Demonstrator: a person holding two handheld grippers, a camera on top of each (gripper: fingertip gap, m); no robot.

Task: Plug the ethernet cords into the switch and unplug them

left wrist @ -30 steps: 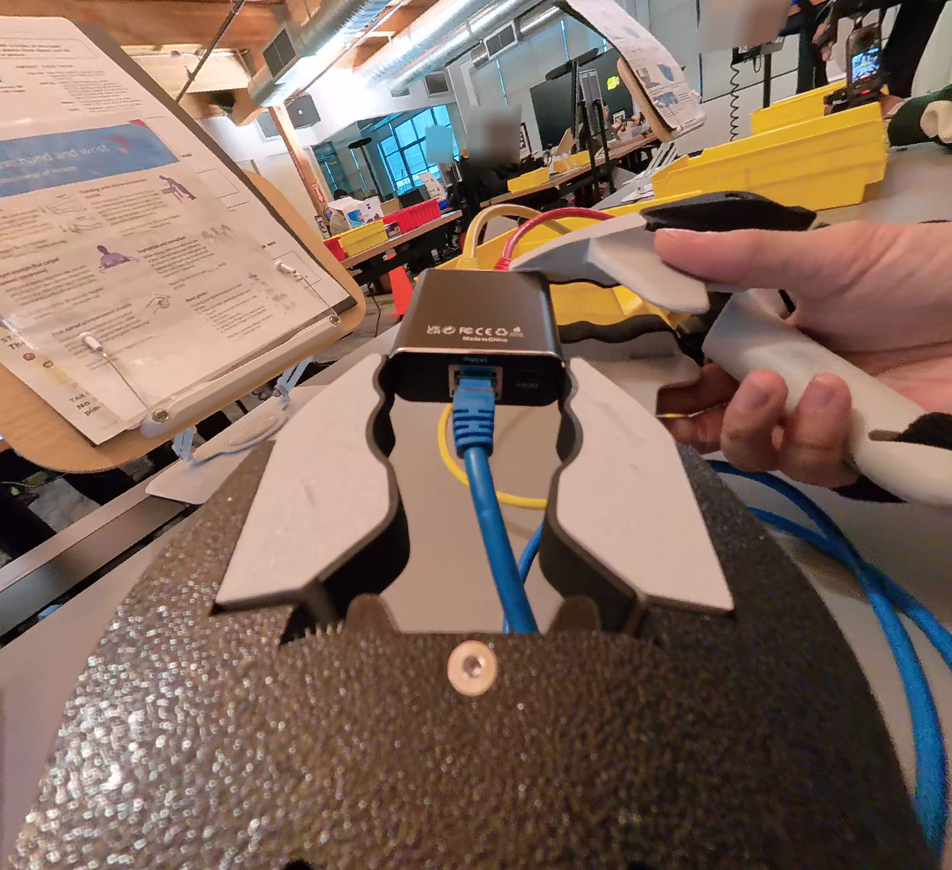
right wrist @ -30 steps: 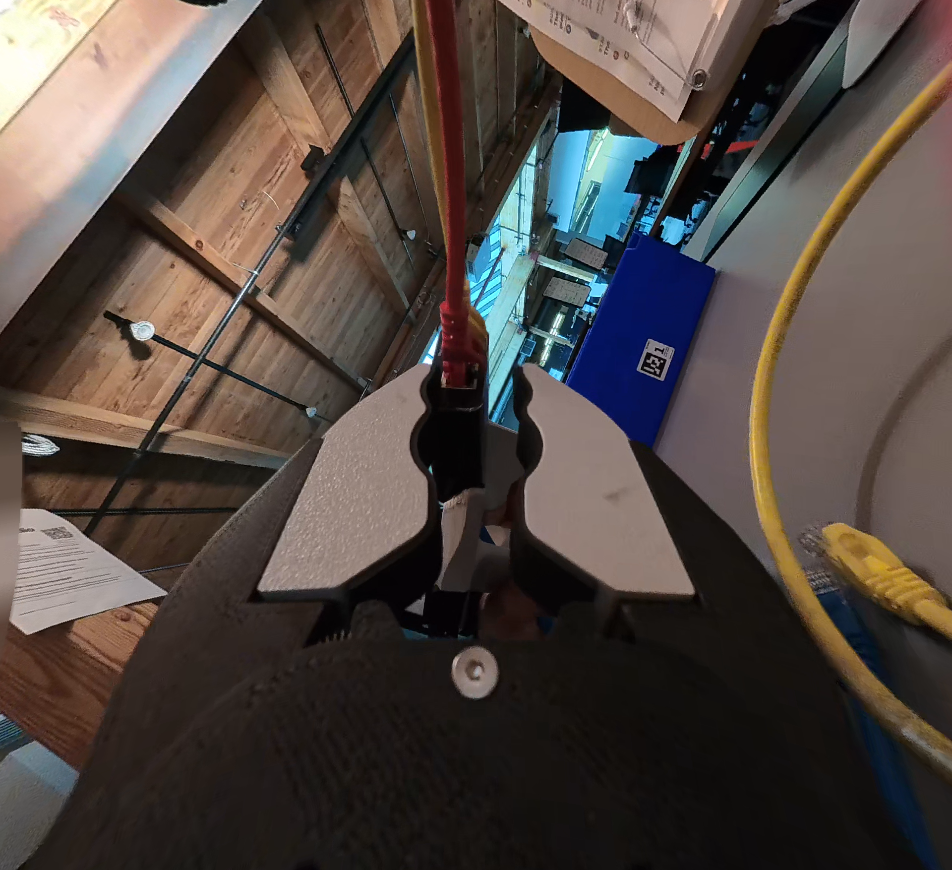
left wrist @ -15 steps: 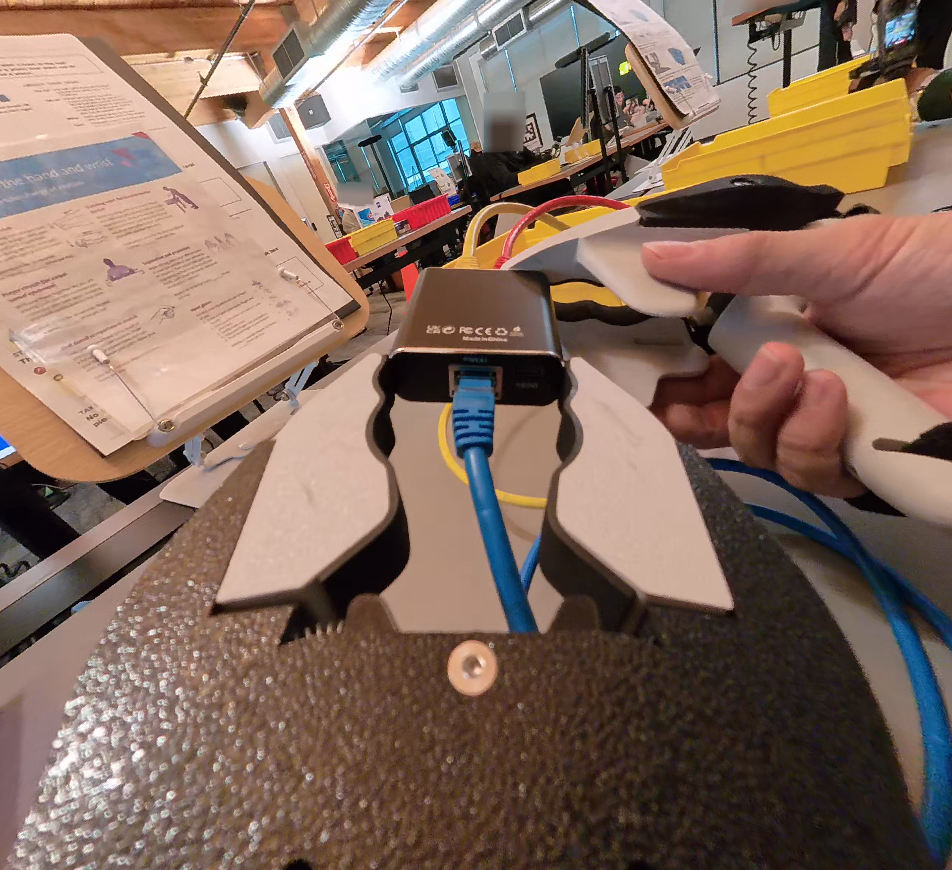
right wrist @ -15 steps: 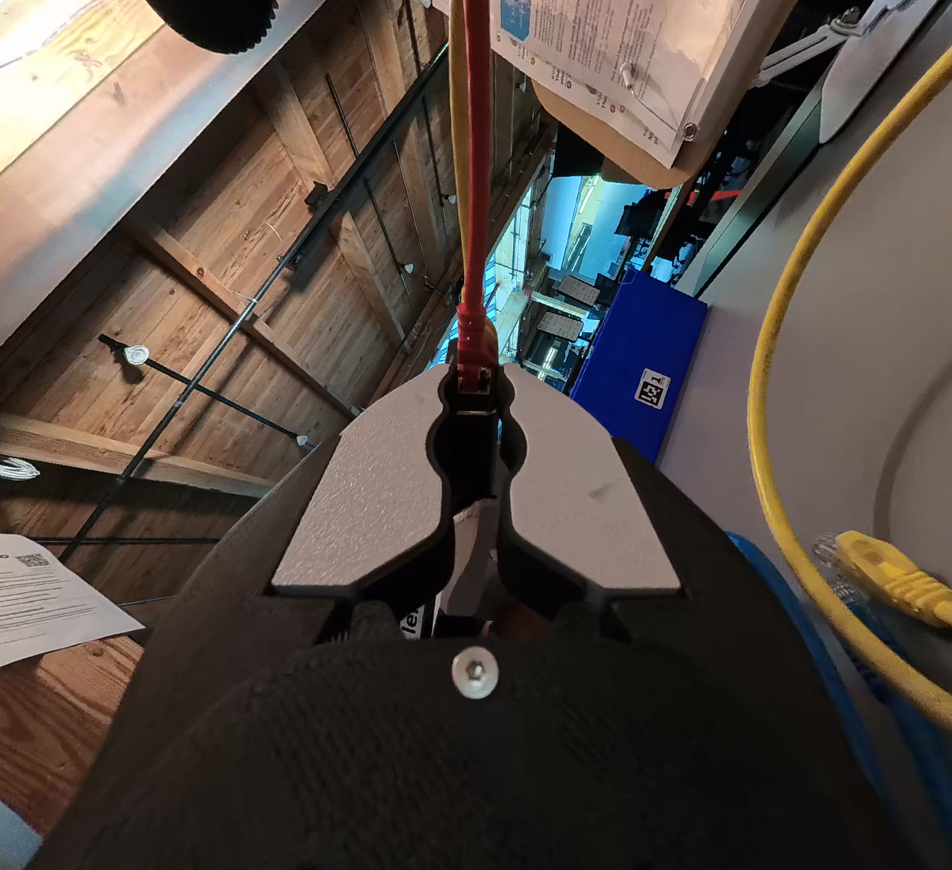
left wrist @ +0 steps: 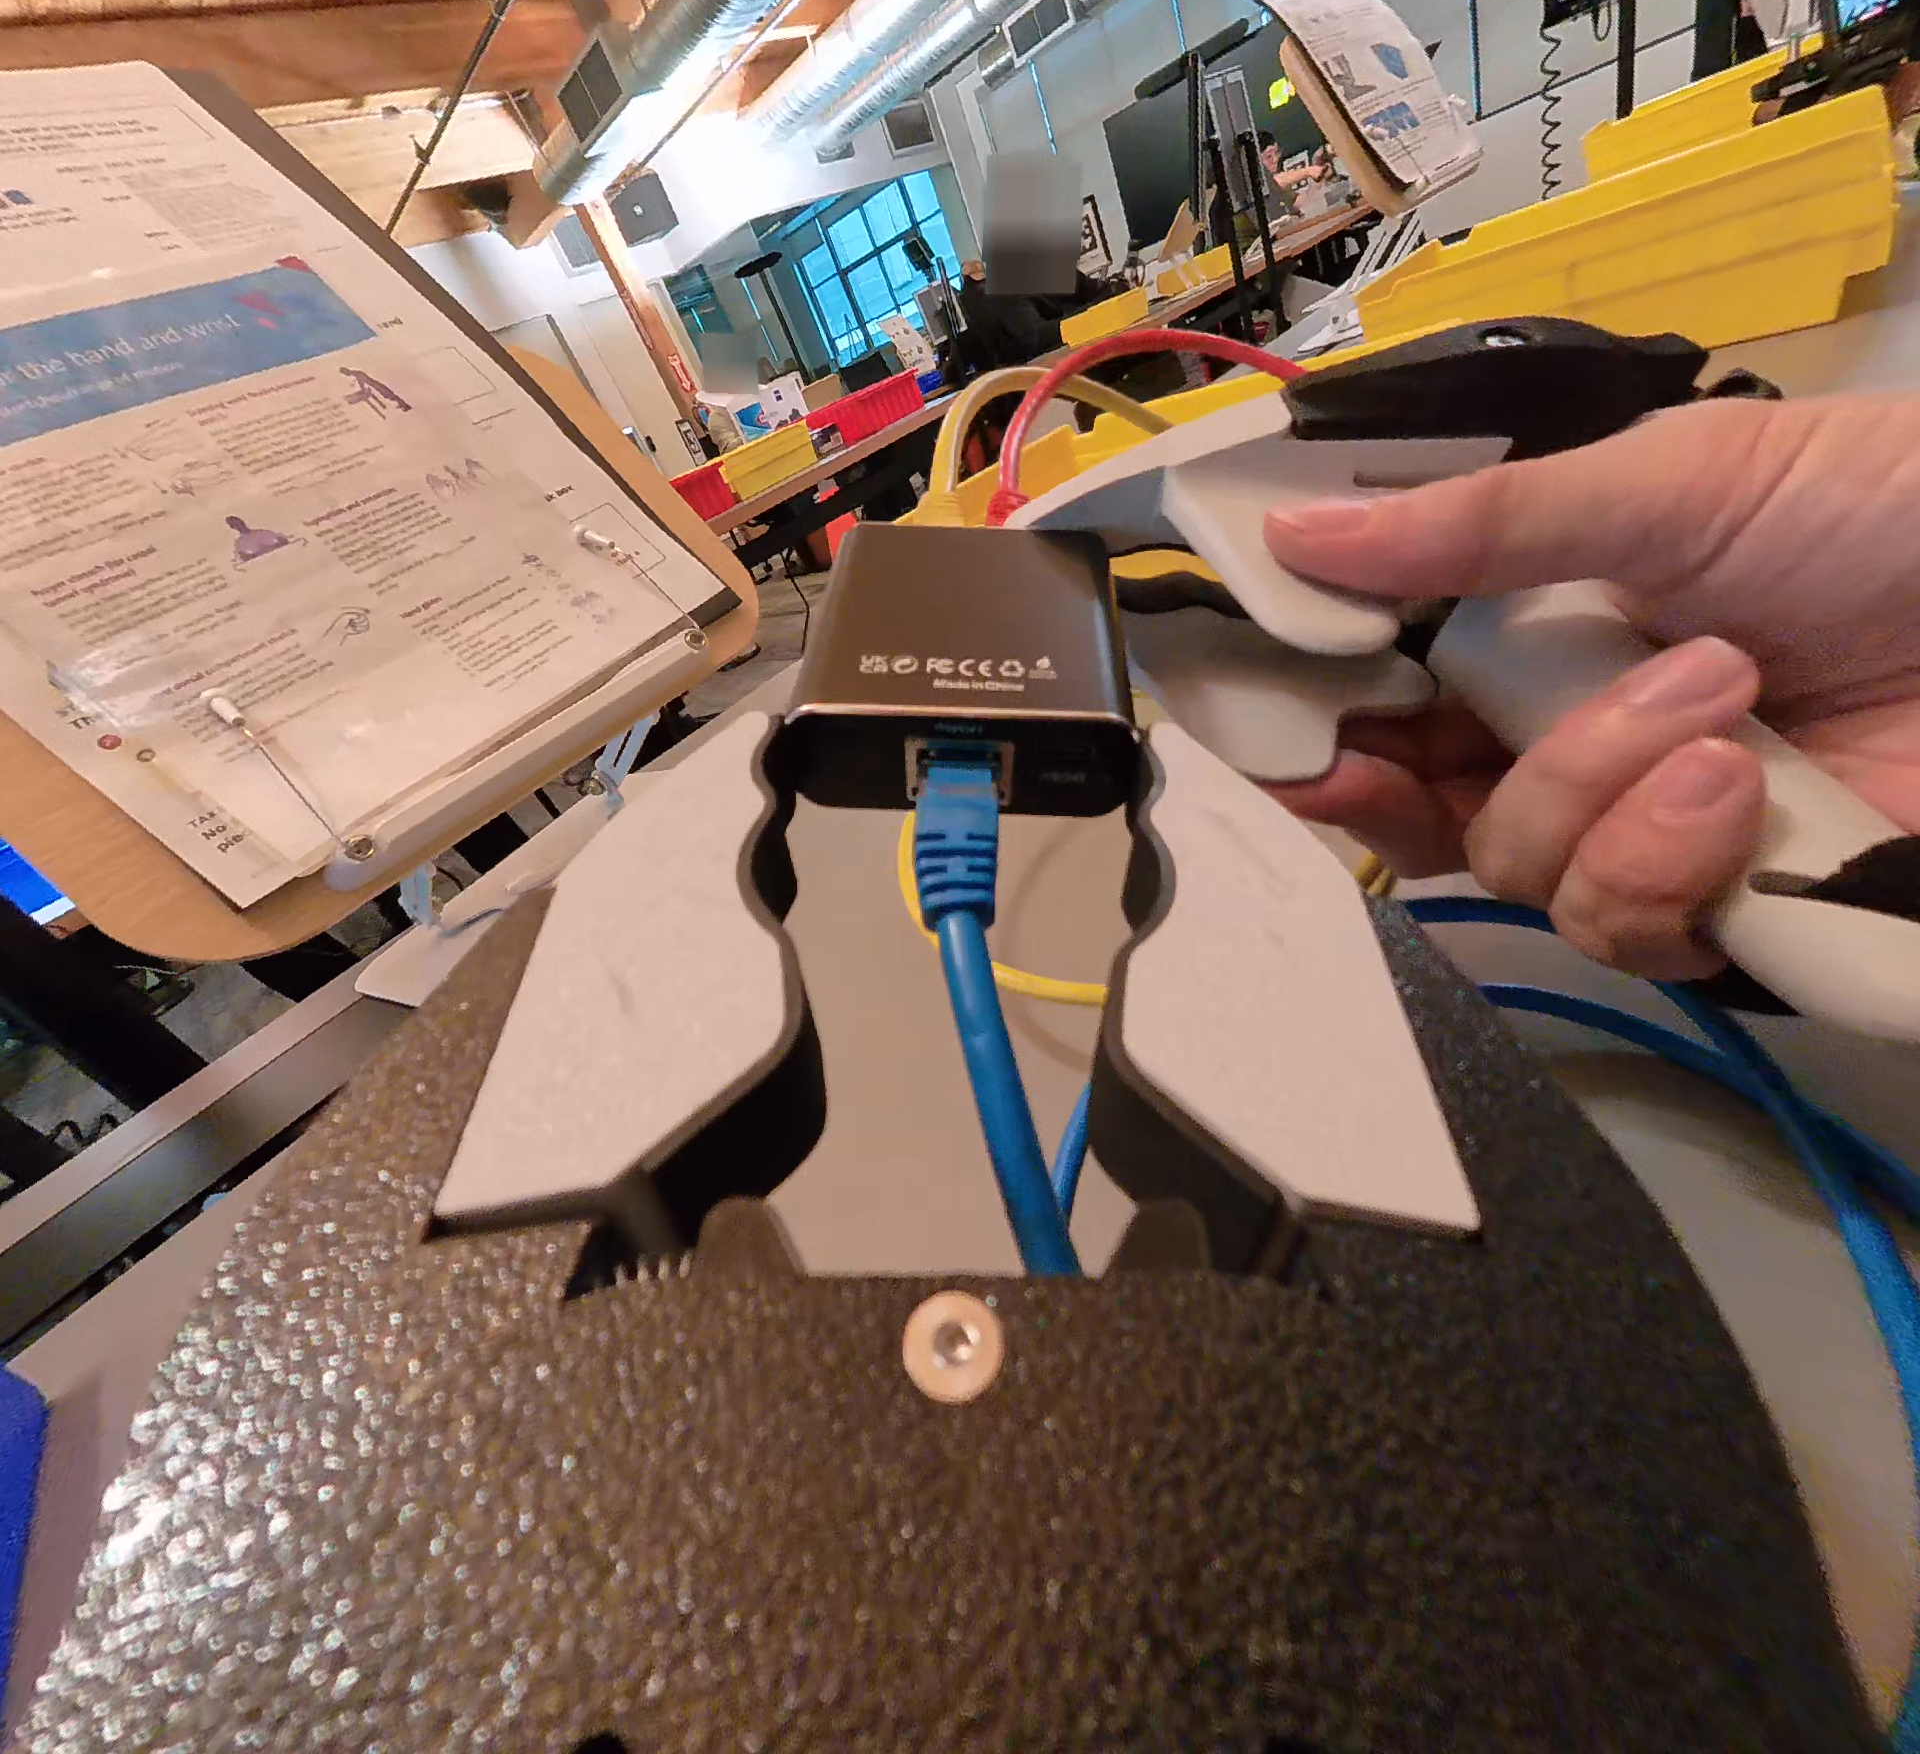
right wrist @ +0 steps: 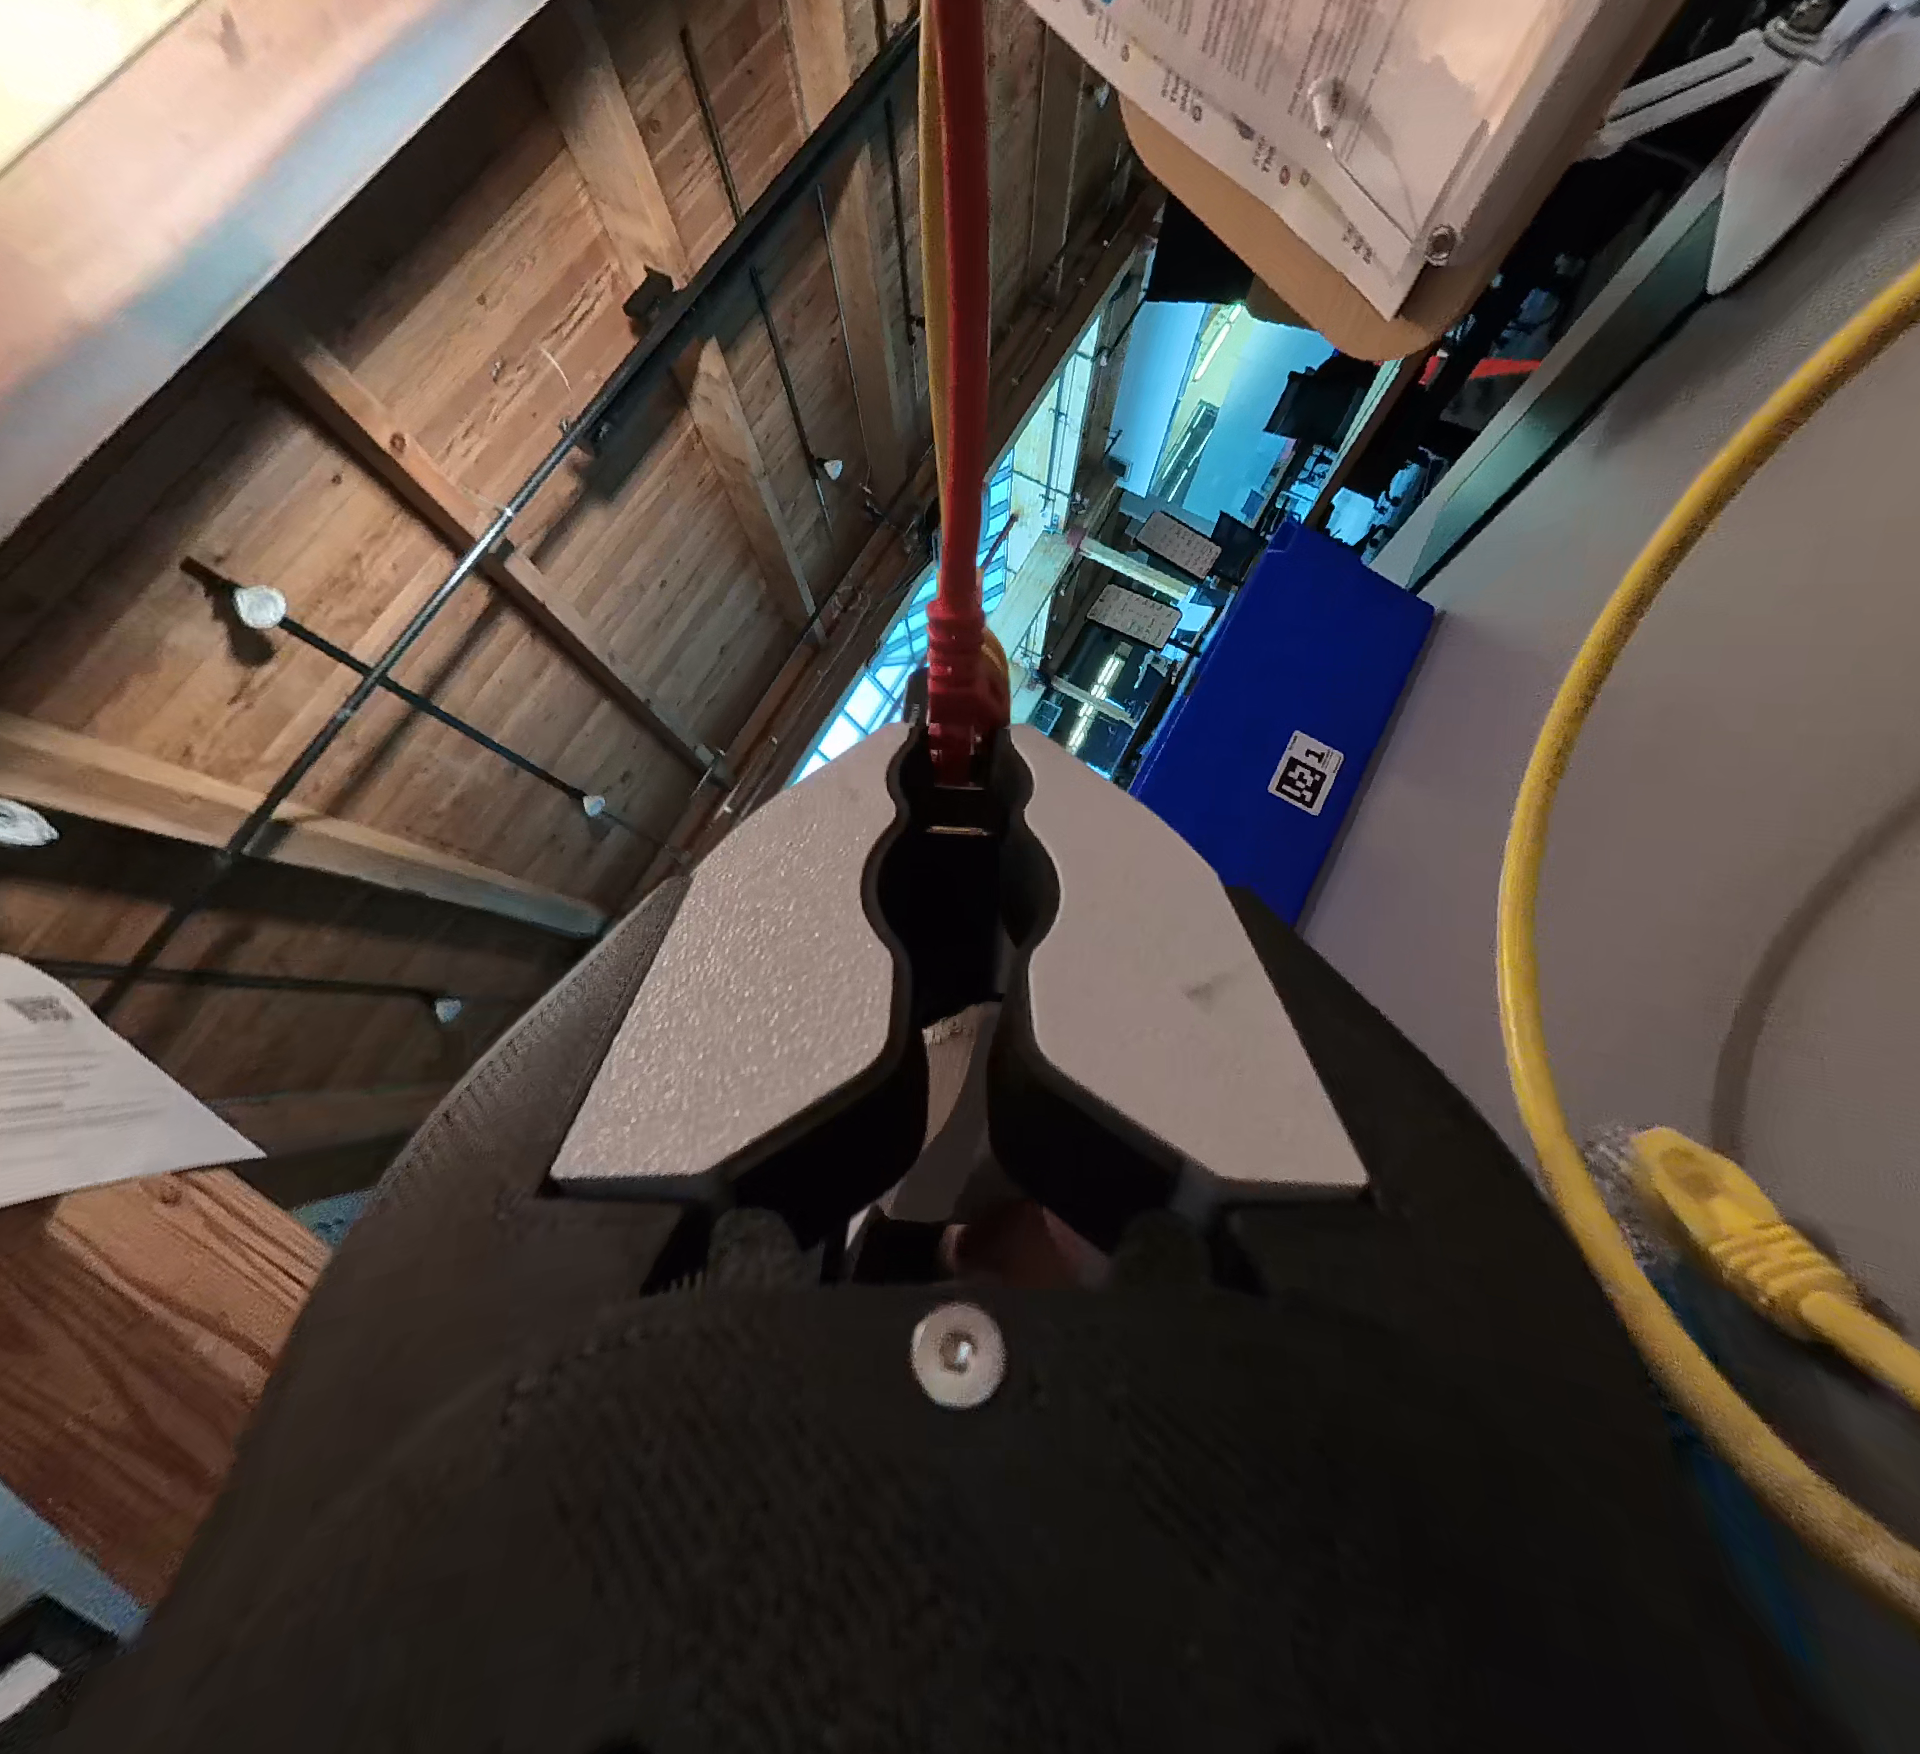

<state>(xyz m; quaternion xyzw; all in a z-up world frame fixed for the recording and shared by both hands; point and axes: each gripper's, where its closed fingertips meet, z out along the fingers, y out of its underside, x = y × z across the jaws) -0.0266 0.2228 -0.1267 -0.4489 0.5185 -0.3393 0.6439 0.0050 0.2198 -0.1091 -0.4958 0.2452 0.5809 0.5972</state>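
Risk: right gripper (right wrist: 951, 857), clamped on the red cord's plug (right wrist: 961, 712), may yank the small black metal switch (left wrist: 961, 655) from the left gripper (left wrist: 956, 769) clamping it.

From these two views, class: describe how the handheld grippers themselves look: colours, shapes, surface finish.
Left gripper: two flat light-grey fingers with wavy black-edged inner contours, on a black pebbled body with a silver screw. Right gripper: same build; its white handle shows in the left view.
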